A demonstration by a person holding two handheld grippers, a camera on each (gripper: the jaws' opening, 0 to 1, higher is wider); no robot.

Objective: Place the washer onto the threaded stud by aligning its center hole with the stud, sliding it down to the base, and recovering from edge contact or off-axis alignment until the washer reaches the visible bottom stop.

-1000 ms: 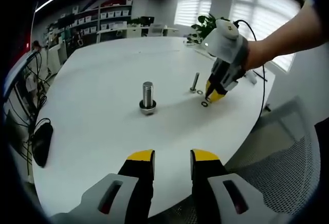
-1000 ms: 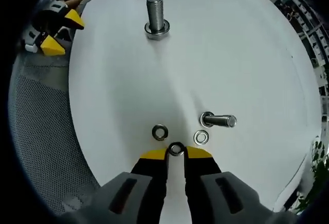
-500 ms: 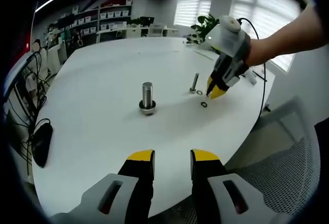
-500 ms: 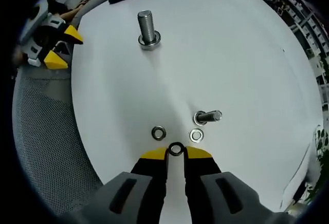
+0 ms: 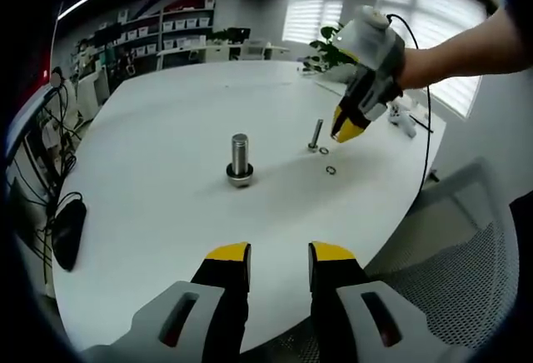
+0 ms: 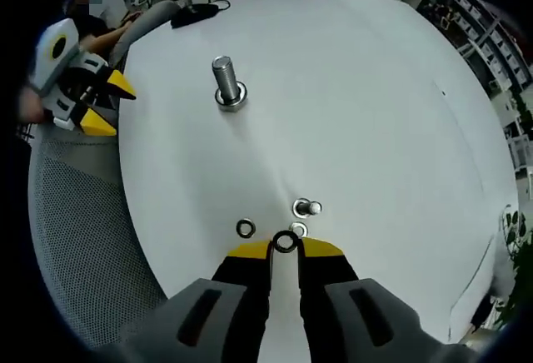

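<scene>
Washer lifted: since a second ago our right tool (image 6: 285, 248) has risen off the counter (image 6: 358, 88) with the washer (image 6: 286, 241), and the spare parts below have shrunk in its view.

We hold the washer pinched by its rim between the right tool's yellow tips, in the air, well apart from the large threaded stud (image 6: 224, 80) that stands upright on its base. Our left tool (image 5: 279, 255) hangs at the counter's near edge, tips slightly parted, holding nothing. The grip is thin and on the edge only, so we judge a jolt on the way across could twist or drop the washer. If we arrive tilted or off-axis, the hole would catch the stud's top thread and cock there. One loose washer (image 6: 245, 229) and a small bolt (image 6: 305, 208) lie below; a fall could mix ours among them.
</scene>
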